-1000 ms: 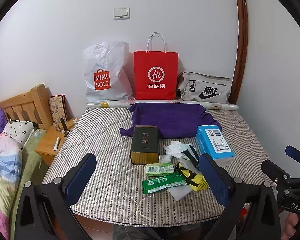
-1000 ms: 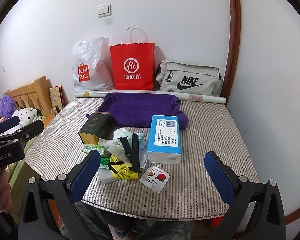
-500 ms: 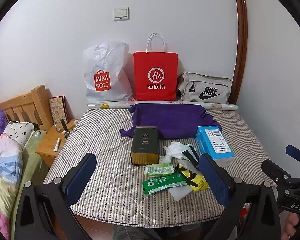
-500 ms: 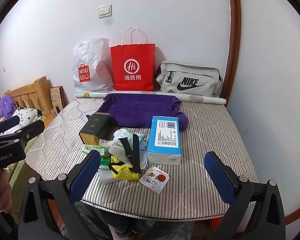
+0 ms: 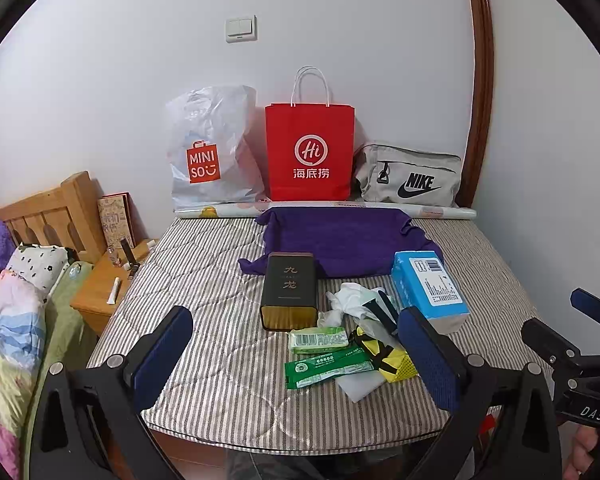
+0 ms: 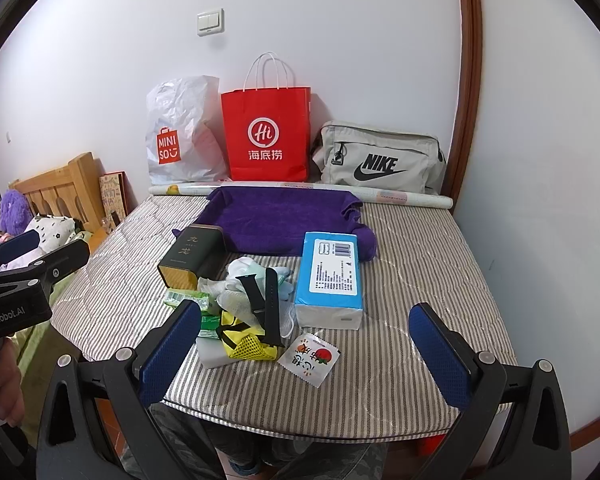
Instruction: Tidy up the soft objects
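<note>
A purple towel [image 5: 340,242] [image 6: 276,220] lies spread at the far side of the striped mattress [image 5: 220,304]. In front of it sit a dark tea tin [image 5: 288,290], a blue tissue pack [image 5: 430,286] [image 6: 332,278], white cloth pieces [image 5: 352,298], a black strap [image 6: 270,300], a yellow mesh pouch [image 6: 250,342], green packets [image 5: 326,366] and a white sponge [image 6: 212,354]. A small snack sachet [image 6: 310,358] lies near the front edge. My left gripper [image 5: 296,360] and right gripper [image 6: 306,356] are both open and empty, held above the near edge.
A Miniso plastic bag [image 5: 210,148], a red paper bag [image 5: 310,152] and a grey Nike bag [image 5: 410,180] stand against the wall behind a paper roll [image 5: 440,212]. A wooden nightstand [image 5: 104,288] and a bed with bedding [image 5: 12,320] are at left.
</note>
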